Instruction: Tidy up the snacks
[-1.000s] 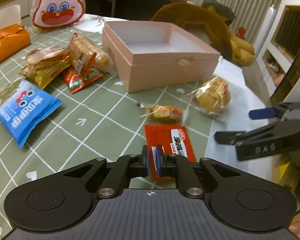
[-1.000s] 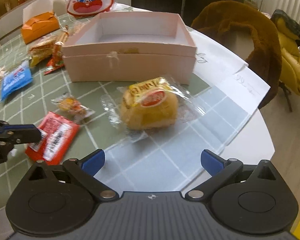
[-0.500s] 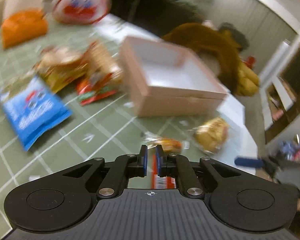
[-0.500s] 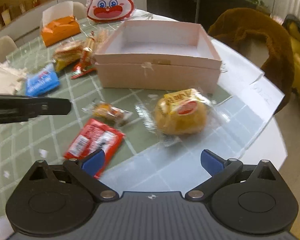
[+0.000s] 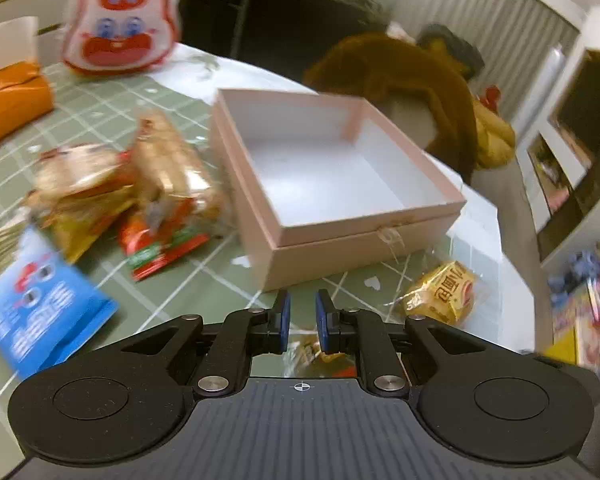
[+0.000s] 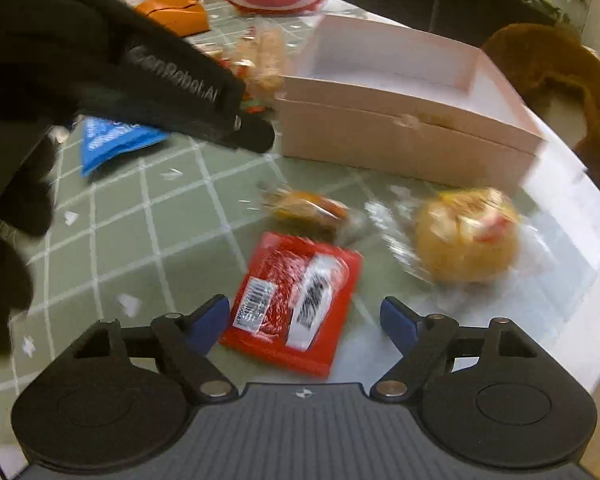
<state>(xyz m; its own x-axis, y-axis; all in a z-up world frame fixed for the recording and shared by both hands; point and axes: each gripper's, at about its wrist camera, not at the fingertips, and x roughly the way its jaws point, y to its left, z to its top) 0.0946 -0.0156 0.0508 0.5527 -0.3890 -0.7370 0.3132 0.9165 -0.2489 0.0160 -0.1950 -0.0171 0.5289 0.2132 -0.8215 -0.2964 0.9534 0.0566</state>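
Right now the left gripper (image 5: pixel 301 315) has its blue pads (image 5: pixel 283 312) pressed nearly together w/ only a thin gap, nothing between them. It's pointed steeply down, hovering over the green grid tablecloth (image 5: pixel 100 120) just in front of the near corner of the open pink box (image 5: pixel 364 236). From the right wrist view the same gripper (image 6: pixel 256 136) shows as a dark arm crossing the upper left, its tip above the cloth short of the box's (image 6: pixel 400 148) front wall.

Right gripper (image 6: pixel 304 322) — jaws spread wide but they have just been closing in; the red sachet (image 6: pixel 296 300) lies flat on the cloth between and just ahead of the pads (image 6: pixel 210 320), not touched by them. It too tilts steeply downward.

Snacks: a small wrapped candy-like pack (image 6: pixel 312 210) sits just beyond the sachet; a round yellow bun in clear wrap (image 6: pixel 466 236) is to the right of both, near the table's edge and in front of the box. In the left wrist view the bun (image 5: pixel 440 294) is right of the pads. Left of the box — a pile of biscuit and crisp packs (image 5: pixel 140 192), and a blue packet (image 5: pixel 36 304) nearer the camera. Box interior looks bare white. Views are motion-blurred, so print on wrappers can't be read.
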